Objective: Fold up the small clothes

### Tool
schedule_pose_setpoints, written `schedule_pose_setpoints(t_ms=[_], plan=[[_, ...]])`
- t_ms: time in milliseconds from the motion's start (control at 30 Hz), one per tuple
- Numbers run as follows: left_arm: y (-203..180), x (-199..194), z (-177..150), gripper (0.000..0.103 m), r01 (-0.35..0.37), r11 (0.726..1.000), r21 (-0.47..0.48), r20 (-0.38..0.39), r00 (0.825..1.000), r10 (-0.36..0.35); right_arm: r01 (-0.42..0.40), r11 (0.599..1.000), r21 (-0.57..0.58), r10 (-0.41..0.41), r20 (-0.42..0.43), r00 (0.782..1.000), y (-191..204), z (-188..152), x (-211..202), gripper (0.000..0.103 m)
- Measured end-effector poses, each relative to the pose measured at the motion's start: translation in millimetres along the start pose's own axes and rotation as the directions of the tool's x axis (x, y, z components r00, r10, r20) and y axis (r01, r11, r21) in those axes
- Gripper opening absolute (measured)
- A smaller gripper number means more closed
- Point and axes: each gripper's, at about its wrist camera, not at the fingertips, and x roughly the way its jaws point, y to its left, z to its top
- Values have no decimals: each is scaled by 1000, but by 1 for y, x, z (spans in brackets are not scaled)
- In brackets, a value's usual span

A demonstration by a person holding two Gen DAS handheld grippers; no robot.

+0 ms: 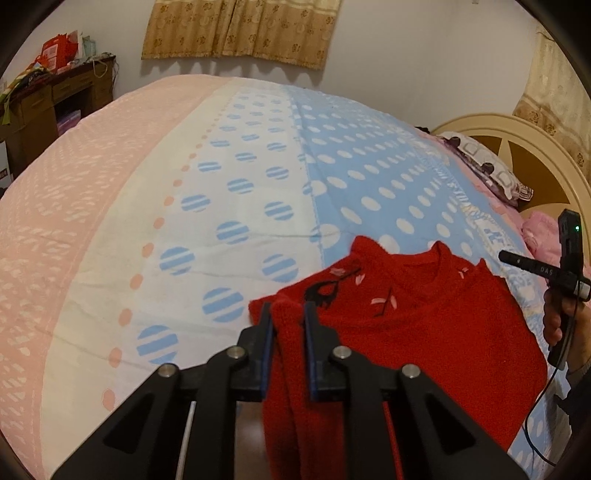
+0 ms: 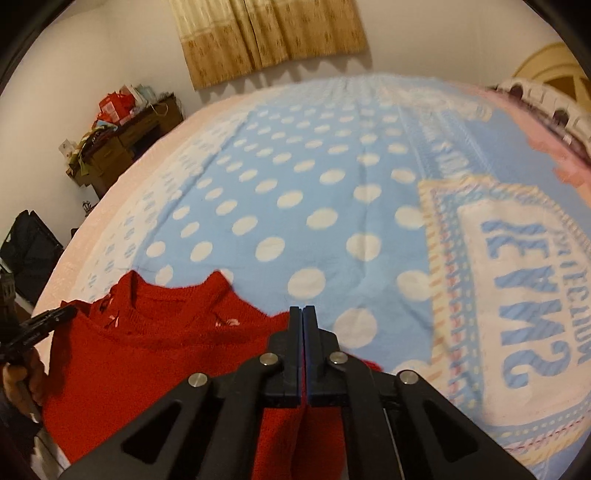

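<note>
Left gripper (image 1: 289, 314) pinches red sweater (image 1: 424, 332), right gripper (image 2: 303, 317) clamped

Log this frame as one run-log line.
stage: fold start | left gripper: shut on red sweater | right gripper: shut on red sweater | surface: dotted blanket

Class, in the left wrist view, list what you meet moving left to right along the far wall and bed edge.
Cluttered wooden desk → hanging curtain → patterned pillow → cream headboard.
</note>
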Motion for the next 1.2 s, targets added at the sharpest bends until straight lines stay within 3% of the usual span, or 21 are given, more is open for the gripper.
schedule_pose_setpoints(t_ms=[33, 67, 100, 300, 367, 400, 433, 533, 700, 933, 1000, 1067, 1133, 1200], plan=[[1, 1, 0, 15, 2, 1000, -7, -2, 1000, -2, 12, 1000, -12, -12, -8, 1000, 2, -1, 4, 37], [3, 1, -1, 15, 5, 1000, -14, -4, 1000, -5, 12, 1000, -27, -12, -11, 1000, 4, -2, 6, 57], [3, 2, -1, 15, 7, 1000, -17, -5, 1000, -7, 5, 999, -33, -6, -15, 1000, 6, -3, 8, 68], [4, 4, -1, 15, 8, 1000, -18, -8, 1000, -8, -26, 1000, -17, 25, -67, 997, 7, -2, 28, 67], [5, 6, -2, 15, 9, 1000, -20, -14, 1000, -9, -18, 999, -30, 14, -119, 993, 10, -4, 40, 35], [5, 6, -3, 15, 8, 1000, -20, -15, 1000, -9, 8, 999, -50, -13, -110, 994, 13, -4, 41, 15], [5, 6, -3, 15, 6, 1000, -19, -14, 1000, -7, 7, 999, -52, -12, -97, 995, 14, -4, 39, 9], [7, -3, 3, 15, 21, 999, -40, 12, 1000, -21, -12, 998, -59, 12, -3, 1000, 19, 3, 17, 8], [9, -16, 18, 15, 30, 998, -60, 61, 998, -27, -3, 999, -49, 8, 96, 995, 21, 20, -9, 8], [10, 31, 13, 15, -46, 998, -54, -13, 999, 45, 94, 995, -32, -94, 4, 996, 10, 10, 35, 8], [7, 31, 12, 16, -57, 998, -39, 0, 998, 57, 89, 996, -9, -89, -12, 996, 3, 6, 41, 8], [5, 25, 12, 24, -81, 996, -27, 6, 997, 81, 80, 997, 16, -80, -13, 997, -3, 4, 36, 23], [6, 15, 13, 40, -106, 994, -34, -7, 994, 106, 135, 991, 9, -135, 11, 991, -5, 4, 24, 64], [7, -4, 11, 43, -100, 994, -43, 16, 995, 101, 126, 992, -1, -126, 50, 991, -4, 0, -1, 65]])
